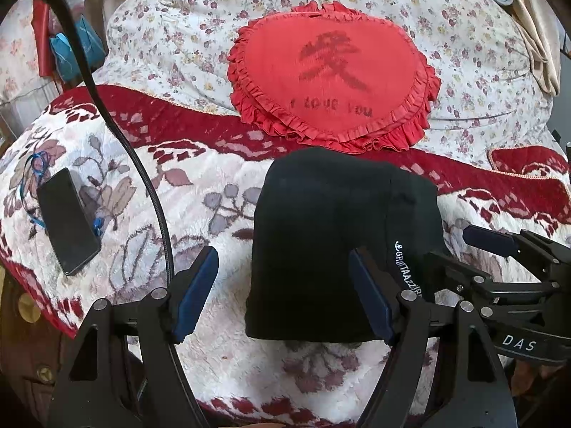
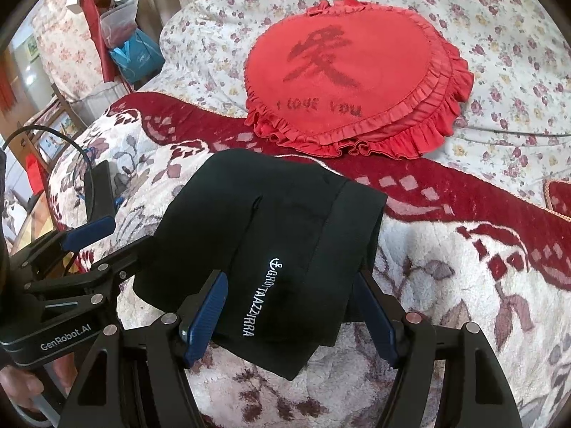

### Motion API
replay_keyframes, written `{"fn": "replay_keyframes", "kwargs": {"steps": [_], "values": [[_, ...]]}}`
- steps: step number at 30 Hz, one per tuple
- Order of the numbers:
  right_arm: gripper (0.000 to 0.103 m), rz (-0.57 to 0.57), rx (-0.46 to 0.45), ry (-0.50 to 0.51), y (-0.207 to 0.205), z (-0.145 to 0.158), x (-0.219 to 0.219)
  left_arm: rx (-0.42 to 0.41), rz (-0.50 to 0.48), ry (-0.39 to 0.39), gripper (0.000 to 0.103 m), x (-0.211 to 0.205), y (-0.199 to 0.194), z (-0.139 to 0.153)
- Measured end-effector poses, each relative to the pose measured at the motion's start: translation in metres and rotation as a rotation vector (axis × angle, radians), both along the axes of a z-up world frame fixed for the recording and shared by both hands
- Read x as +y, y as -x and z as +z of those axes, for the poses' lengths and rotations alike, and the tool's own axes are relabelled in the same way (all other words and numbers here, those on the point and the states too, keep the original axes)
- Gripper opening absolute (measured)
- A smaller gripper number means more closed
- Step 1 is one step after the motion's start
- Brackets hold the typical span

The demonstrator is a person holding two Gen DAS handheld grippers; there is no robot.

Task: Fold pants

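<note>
Here the folded black pants (image 2: 271, 249) are seen directly ahead, long axis running away; right gripper (image 2: 289, 317) is spread over their near edge and lies nearer, left gripper (image 1: 282, 292) is spread too, nothing clamped.

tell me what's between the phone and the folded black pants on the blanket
Only bare floral blanket, crossed by a black cable, lies between the phone and the pants; the left wrist view shows it.

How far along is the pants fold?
Looks mostly done: the black pants lie as a compact folded bundle on the floral blanket. Nothing is in hand; the left gripper and right gripper have open jaws above the bundle. Left: at most a final tidy.
</note>
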State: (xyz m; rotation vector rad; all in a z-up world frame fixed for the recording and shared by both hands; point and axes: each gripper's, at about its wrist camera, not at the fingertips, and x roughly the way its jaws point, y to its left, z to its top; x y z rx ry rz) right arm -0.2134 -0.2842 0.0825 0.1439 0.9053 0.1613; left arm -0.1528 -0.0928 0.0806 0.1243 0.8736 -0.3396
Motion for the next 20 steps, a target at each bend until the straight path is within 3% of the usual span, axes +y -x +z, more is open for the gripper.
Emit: {"fn": "replay_keyframes", "kwargs": {"steps": [20], "values": [[0.071, -0.010, 0.013, 0.005, -0.006, -0.006, -0.008, 0.001, -0.010, 0.015, 0.076, 0.000, -0.006, -0.003]]}}
